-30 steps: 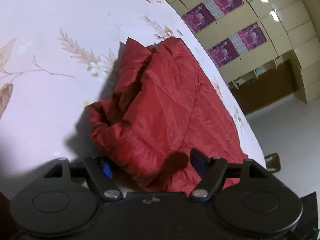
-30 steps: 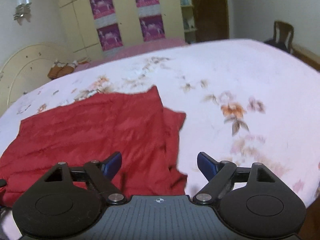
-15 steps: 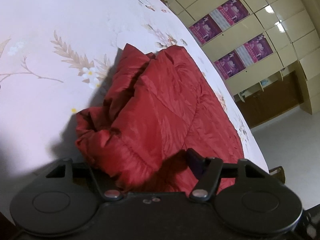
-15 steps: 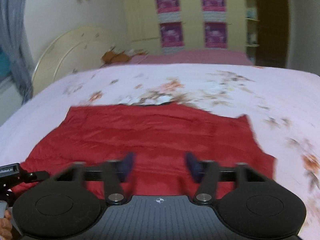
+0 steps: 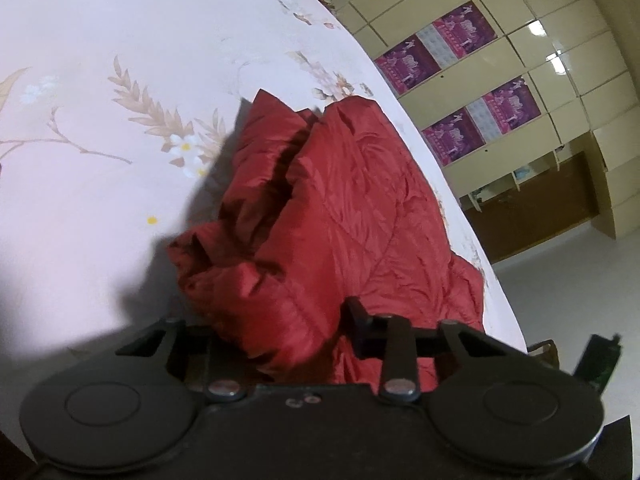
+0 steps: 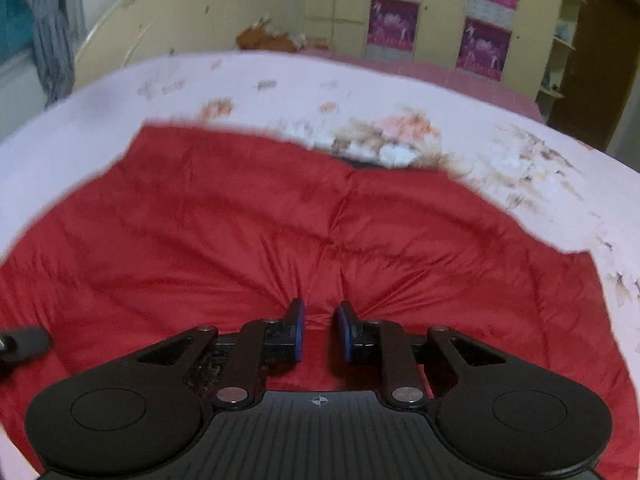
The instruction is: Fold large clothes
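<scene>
A red padded jacket [image 5: 344,216] lies bunched on a floral bedsheet [image 5: 100,160]. My left gripper [image 5: 280,336] is at its near edge. Its jaws are closing on a thick fold that bulges up between them. The right finger [image 5: 360,320] shows, while cloth hides the left one. In the right wrist view the same jacket [image 6: 240,220] lies spread wide. My right gripper [image 6: 320,330] is low over its near middle, its jaws closing. The blue pads [image 6: 299,332] stand close together, and puckers in the cloth run into the small gap between them.
The bed's edge [image 5: 480,240] drops to a pale floor [image 5: 580,280] on the right. A cream wardrobe with purple posters [image 6: 484,40] and a curved headboard [image 6: 132,32] stand beyond the bed. A black part [image 6: 24,340] pokes in at the left of the right wrist view.
The left jaws have drawn in around the fold of the jacket. The right gripper swung from the jacket's right end to its middle, came lower, and its wide jaws narrowed to a small gap.
</scene>
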Motion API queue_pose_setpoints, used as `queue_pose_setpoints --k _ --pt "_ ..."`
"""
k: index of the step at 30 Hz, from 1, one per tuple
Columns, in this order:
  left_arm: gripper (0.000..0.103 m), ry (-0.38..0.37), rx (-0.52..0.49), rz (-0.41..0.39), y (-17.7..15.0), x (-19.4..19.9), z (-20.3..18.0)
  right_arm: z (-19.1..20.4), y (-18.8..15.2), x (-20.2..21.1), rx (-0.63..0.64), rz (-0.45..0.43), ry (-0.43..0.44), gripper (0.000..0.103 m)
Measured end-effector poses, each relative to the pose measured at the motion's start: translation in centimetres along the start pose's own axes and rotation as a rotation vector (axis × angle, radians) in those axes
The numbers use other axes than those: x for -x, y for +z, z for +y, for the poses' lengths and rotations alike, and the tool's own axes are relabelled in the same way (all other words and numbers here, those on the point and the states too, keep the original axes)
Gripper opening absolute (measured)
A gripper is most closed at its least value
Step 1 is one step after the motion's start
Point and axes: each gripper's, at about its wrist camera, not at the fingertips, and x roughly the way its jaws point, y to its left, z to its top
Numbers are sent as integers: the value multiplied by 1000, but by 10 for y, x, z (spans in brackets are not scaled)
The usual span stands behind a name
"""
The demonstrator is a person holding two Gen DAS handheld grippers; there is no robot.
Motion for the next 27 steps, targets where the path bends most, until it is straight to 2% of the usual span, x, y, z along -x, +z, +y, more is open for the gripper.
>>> queue_pose_setpoints --k 6,8,12,14,20,27 --pt "24 -7 -32 -18 0 3 -3 13 -7 -12 84 -7 -58 18" --pt "22 -9 -53 -27 1 4 -7 13 -9 -15 72 -17 -60 17" --pt "21 8 -92 -40 1 8 -13 5 1 -11 56 5 -29 17" --pt "21 16 -106 -46 -2 10 -15 3 4 6 26 -15 6 17" --pt "21 45 -173 -59 -7 16 -27 6 -22 42 66 -12 95 17" --pt "19 67 -340 -116 -16 32 -60 6 -34 18 69 10 150 16"
